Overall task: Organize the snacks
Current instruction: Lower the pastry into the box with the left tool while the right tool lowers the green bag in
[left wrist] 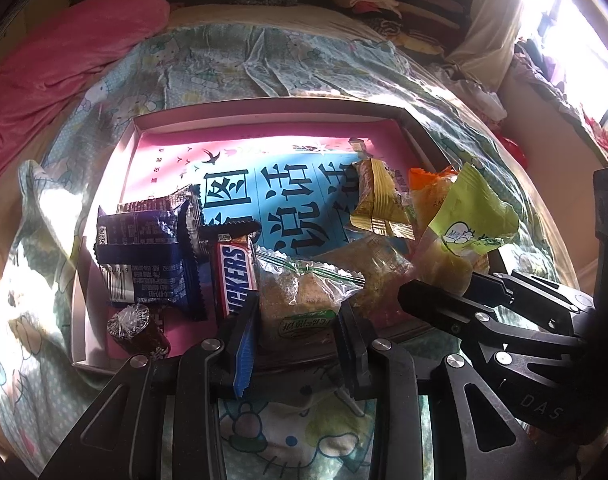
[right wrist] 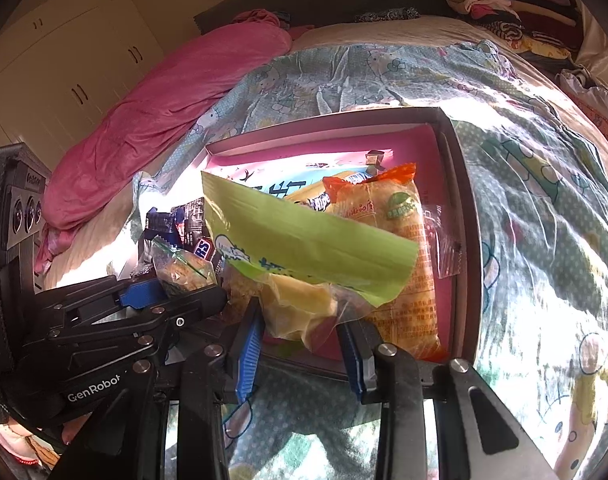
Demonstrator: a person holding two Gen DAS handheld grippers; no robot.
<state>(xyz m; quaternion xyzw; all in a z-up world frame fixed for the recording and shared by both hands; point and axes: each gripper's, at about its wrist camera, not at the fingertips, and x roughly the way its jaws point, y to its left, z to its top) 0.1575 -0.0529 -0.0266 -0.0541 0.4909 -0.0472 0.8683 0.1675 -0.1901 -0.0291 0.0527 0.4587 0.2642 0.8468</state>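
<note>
So we're over the bed [left wrist: 264, 60] here, cartoon-print quilt [right wrist: 524, 160] spread across it and a pink blanket [right wrist: 152, 108] bunched along the far side. Sitting on the quilt is a shallow box [left wrist: 264, 114] with a pink lining, and that's where all the snacks live.

Biggest thing inside is the orange bun bag [right wrist: 404, 248], lying along the box's right side. On the left we've got a dark blue wafer pack [left wrist: 148, 256], with a Snickers bar [left wrist: 234, 280] just beside it and a small yellow-gold packet [left wrist: 380, 204] further back toward the middle. A little dark wrapped candy [left wrist: 134, 326] sits in the near left corner.

Our left gripper [left wrist: 298, 332] has its fingers narrowed onto a clear-wrapped crumbly cake [left wrist: 300, 300] at the box's near edge, pads pressing both sides of it. Our right gripper [right wrist: 300, 340] is doing the same thing with a green-topped pastry bag [right wrist: 304, 276], pinched at its clear lower end and held up over the box, above the bun bag.
</note>
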